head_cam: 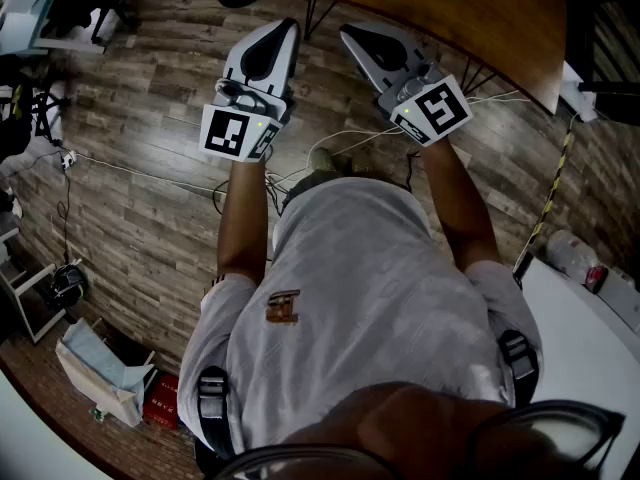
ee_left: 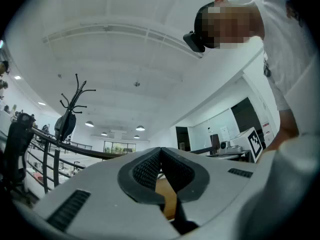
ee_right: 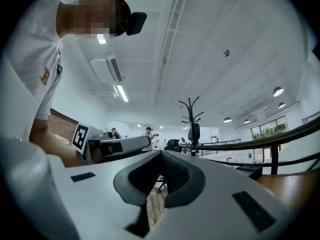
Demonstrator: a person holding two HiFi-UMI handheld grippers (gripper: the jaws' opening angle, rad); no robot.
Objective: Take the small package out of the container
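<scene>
The person stands just before the brown table (head_cam: 440, 8) and holds both grippers out toward its edge, a little above level. The left gripper (head_cam: 278, 30) is to the left of the table's black legs, over the plank floor (head_cam: 150, 98). In its own view the left gripper (ee_left: 161, 151) is clenched: the two dark pads meet at the tips and nothing is between them. The right gripper (head_cam: 352, 36) is nearer to the table, its tip just below the edge. In its own view the right gripper (ee_right: 161, 156) is also clenched, tips together and empty. White cables (head_cam: 340, 143) lie on the floor below the table, between the two arms. Where the package and the container are, I cannot tell from any view.
</scene>
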